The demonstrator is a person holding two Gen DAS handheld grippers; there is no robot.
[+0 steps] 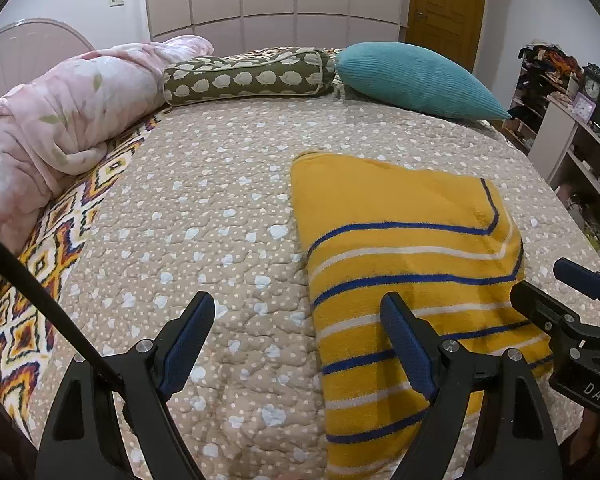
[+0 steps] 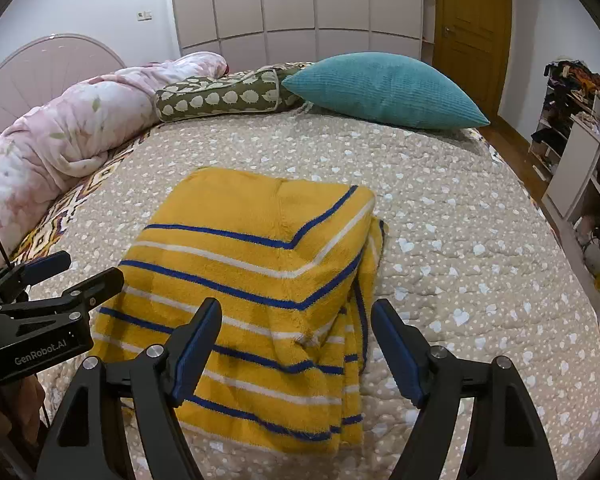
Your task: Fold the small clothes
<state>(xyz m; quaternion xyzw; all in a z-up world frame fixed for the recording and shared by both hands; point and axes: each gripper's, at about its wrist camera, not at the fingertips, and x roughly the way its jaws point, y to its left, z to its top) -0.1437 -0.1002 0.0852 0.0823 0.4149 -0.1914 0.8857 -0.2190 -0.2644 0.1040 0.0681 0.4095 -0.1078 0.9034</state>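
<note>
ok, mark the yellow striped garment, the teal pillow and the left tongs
yellow striped garment (image 2: 260,280): right wrist view, middle of the folded top layer.
teal pillow (image 2: 384,90): right wrist view, centre of its face.
left tongs (image 1: 298,346): left wrist view, midway between the open tips.

The bed (image 2: 460,240) has a beige quilt dotted with white hearts. On it lies 1 folded yellow garment (image 2: 260,280) with blue and white stripes. Along the far edge rest a pink duvet (image 2: 60,140), an olive bolster (image 2: 220,100) and a teal pillow (image 2: 380,88).
</note>
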